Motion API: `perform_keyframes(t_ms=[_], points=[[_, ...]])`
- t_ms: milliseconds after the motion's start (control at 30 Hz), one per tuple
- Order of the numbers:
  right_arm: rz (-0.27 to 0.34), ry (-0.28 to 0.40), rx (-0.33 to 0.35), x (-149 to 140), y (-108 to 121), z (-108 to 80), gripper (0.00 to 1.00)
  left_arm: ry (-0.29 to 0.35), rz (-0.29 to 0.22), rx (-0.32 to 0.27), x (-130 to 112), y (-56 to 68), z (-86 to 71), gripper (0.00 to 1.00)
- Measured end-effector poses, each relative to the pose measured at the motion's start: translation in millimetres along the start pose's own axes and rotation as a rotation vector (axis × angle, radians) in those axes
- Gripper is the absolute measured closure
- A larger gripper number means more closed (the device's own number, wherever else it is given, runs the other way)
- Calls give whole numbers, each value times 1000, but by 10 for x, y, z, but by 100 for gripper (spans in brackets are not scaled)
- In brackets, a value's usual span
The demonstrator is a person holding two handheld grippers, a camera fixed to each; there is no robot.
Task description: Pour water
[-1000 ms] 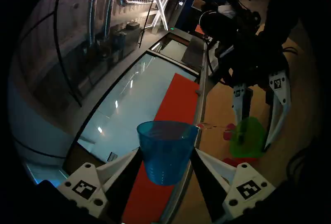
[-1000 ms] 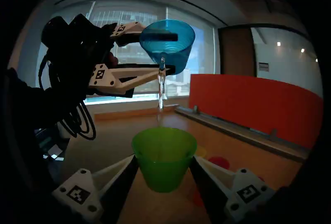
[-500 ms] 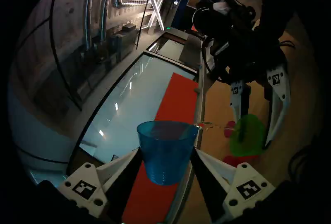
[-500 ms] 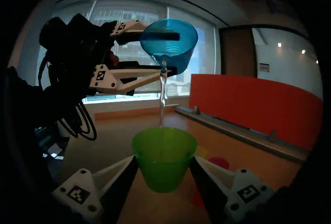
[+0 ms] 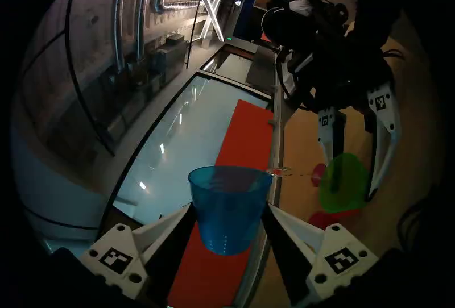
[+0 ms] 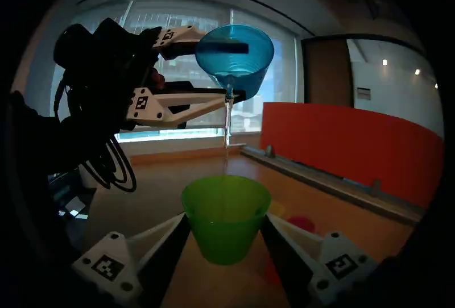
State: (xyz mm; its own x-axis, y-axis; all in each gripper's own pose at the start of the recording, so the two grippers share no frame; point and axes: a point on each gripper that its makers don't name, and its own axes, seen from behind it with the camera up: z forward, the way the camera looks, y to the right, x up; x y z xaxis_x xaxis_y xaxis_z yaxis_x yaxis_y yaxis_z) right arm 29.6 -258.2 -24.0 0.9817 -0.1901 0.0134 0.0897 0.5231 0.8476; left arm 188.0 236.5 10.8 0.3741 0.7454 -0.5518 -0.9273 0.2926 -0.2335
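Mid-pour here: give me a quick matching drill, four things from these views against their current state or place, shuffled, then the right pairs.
Things
1. blue cup
2. green cup
3. water stream
4. orange panel

States
A. upright, gripped by the right tongs
B. thin, falling from one cup into the other
C. tipped, gripped by the left tongs
D. flat, standing in the background

Pairs: 1-C, 2-A, 3-B, 4-D

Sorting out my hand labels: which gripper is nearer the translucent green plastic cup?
Right. The right gripper is shut on the translucent green plastic cup; the left gripper holds a tilted translucent blue plastic cup above it, apart, pouring a thin water stream.
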Motion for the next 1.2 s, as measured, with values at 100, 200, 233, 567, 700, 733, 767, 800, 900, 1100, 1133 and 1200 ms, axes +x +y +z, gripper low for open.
perform_keyframes(t_ms=[100, 200, 233, 567, 700, 733, 767, 800, 900, 1100, 1133, 1200], points=[[-1, 1, 0, 8, 1, -1, 14, 1, 13, -1, 17, -11, 3, 20], [-2, 1, -1, 6, 2, 0, 14, 4, 23, -4, 35, -11, 1, 20], [-2, 1, -1, 6, 3, -1, 14, 4, 26, -3, 37, -13, 1, 20], [-5, 2, 0, 25, 9, -7, 14, 1, 61, 0, 44, -16, 8, 20], [-7, 0, -1, 12, 17, -8, 14, 5, 68, -2, 66, -9, 19, 20], [-6, 1, -1, 14, 17, -9, 14, 5, 71, -1, 68, -13, 21, 20], [-6, 2, -1, 16, 17, -10, 14, 6, 73, -1, 71, -17, 23, 20], [-6, 3, -1, 18, 18, -10, 14, 6, 76, 0, 74, -22, 25, 20], [-6, 4, 0, 24, 17, -10, 14, 5, 85, 1, 73, -30, 27, 20], [-8, 4, 0, 13, 21, -13, 14, 2, 108, 6, 67, -63, 30, 20], [-8, 5, -1, 14, 22, -14, 14, 1, 112, 6, 67, -66, 30, 20], [-7, 7, -2, 17, 23, -15, 14, 0, 120, 7, 68, -73, 30, 20]])
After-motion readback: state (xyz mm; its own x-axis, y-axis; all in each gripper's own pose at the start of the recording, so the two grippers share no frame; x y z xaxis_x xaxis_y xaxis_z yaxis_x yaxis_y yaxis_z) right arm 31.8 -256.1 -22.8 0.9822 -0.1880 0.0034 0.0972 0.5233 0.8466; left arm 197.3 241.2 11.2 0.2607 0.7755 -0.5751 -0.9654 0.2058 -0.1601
